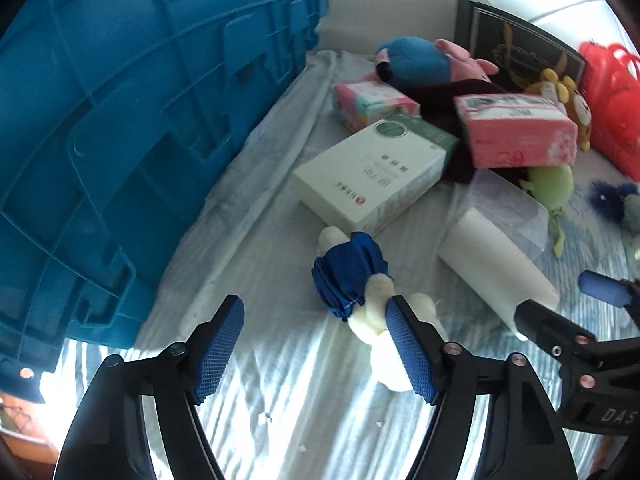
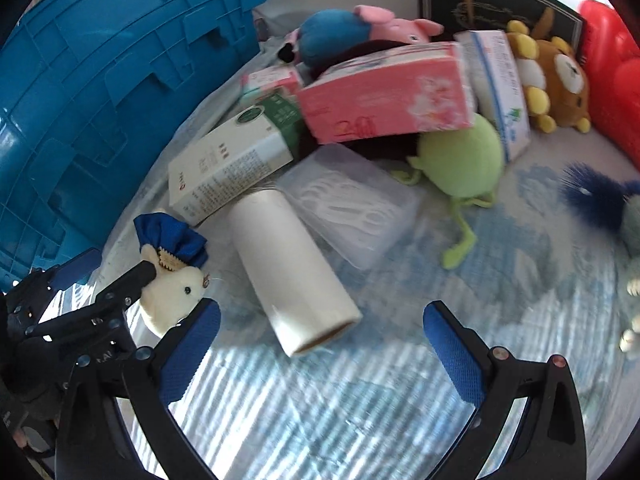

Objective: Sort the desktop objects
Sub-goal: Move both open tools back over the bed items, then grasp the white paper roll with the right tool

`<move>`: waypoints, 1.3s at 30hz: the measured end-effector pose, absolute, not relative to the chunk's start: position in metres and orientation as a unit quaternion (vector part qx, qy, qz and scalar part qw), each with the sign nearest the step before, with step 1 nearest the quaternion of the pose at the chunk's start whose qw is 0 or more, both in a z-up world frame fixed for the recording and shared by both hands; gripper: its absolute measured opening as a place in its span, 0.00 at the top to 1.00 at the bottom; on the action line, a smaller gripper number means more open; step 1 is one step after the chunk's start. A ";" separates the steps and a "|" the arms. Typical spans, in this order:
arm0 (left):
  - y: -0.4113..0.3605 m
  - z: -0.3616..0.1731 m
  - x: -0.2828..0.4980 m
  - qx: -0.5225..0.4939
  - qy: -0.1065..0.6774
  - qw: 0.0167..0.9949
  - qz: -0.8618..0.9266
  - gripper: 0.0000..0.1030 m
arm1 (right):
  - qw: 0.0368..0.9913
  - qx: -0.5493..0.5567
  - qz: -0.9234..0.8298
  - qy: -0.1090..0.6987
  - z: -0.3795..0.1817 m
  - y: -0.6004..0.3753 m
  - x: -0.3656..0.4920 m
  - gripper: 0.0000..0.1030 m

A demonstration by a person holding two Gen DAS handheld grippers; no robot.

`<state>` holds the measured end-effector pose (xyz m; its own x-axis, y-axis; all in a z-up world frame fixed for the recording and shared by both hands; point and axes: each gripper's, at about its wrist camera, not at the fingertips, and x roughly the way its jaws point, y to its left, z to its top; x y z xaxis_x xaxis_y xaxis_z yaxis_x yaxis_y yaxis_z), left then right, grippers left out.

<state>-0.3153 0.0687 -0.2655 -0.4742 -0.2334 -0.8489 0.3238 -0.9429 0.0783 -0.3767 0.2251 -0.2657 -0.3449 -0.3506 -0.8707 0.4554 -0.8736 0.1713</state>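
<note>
Little of the print here can be read: the white carton with a green end (image 1: 370,174) carries a round green seal, a small red mark and columns of characters too blurred to make out, and the pink tissue pack (image 2: 386,94) shows a flower print and red figures near its lower edge that cannot be made out. The black book (image 1: 516,46) propped at the back bears a gold emblem like a harp or clef, its lettering too small to read, and the blue-and-white box (image 2: 498,92) beside the brown bear plush (image 2: 560,84) has print that is only a smear. On the right gripper's body, seen from the left wrist, the letters "DAS" show before the frame cuts them off. The left gripper (image 1: 316,344) has its jaws standing wide apart and grasps nothing; its right pad is close against the small white plush in a blue cloth (image 1: 360,280), which lies on the pale striped cloth (image 1: 280,380) just in front, though actual contact cannot be told. The right gripper (image 2: 322,344) is likewise spread open and empty, with the white roll (image 2: 290,272) lying between and just ahead of its fingertips, one end dark and hollow. A clear plastic case (image 2: 352,208) lies behind the roll, its contents only faint white shapes. The blue crate (image 1: 140,140) fills the left side and is cut off by the frame edge; the red plastic basket (image 1: 612,104) is cropped at the right. A dark garment under the pink pack is mostly hidden, and the green plush (image 2: 460,160) is partly tucked beneath it.
</note>
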 end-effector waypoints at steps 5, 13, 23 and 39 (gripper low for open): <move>0.063 -0.274 -0.324 0.490 0.056 0.166 -0.854 0.24 | 0.240 0.524 -0.814 0.069 -0.275 0.214 -0.382 0.00; 0.062 -0.274 -0.323 0.490 0.065 0.144 -0.858 0.48 | 0.246 0.539 -0.800 0.089 -0.286 0.212 -0.385 0.31; 0.042 -0.273 -0.323 0.499 0.110 0.144 -0.847 0.35 | 0.238 0.535 -0.802 0.120 -0.290 0.195 -0.378 0.41; 0.100 -0.269 -0.338 0.495 0.039 0.099 -0.862 0.78 | 0.180 0.548 -0.815 0.060 -0.276 0.254 -0.353 0.46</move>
